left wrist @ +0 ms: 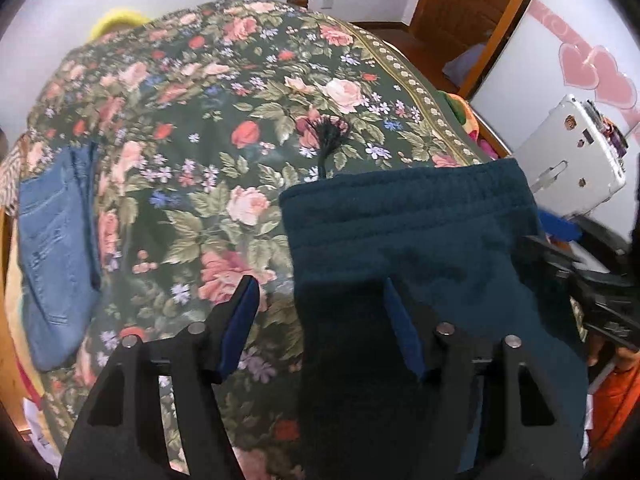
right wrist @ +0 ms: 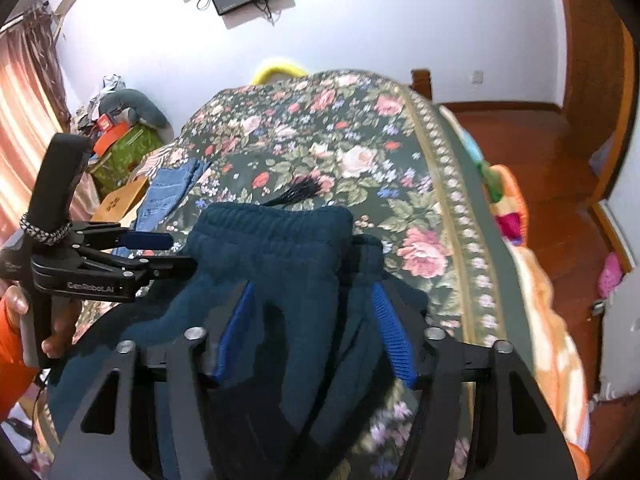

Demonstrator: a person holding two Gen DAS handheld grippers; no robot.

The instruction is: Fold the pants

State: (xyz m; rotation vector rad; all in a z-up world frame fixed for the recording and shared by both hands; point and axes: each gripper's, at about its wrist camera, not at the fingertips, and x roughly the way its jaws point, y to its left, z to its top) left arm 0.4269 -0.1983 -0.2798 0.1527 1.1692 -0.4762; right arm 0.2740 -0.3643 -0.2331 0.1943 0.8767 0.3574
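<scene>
Your dark teal pants (left wrist: 408,240) lie on the floral bedspread (left wrist: 192,92), waistband at the far end, a black tasselled drawstring (left wrist: 330,136) poking out beyond it, the rest running toward you under both tools.

The left gripper (left wrist: 320,312) stands apart: its left finger (left wrist: 240,320) sits over bare bedspread, the other over the cloth, so the pants' left edge lies between them without being pinched. If you shut here you may catch only the top layer, or a pinch of bedspread with it, and the fold would drag crooked.

The right gripper (right wrist: 316,320) also has cloth bunched between its fingers, yet a gap shows on each side of the fabric, so I judge it not clamped (the motion blur makes that uncertain). A loose hold there could let the pants slip as you lift. The loose drawstring could also end up trapped inside the fold.

You cannot see the pant legs: they are cut off at the near edge. How many layers are stacked is unclear. The folded jeans (left wrist: 56,248) lie well apart on the left.
</scene>
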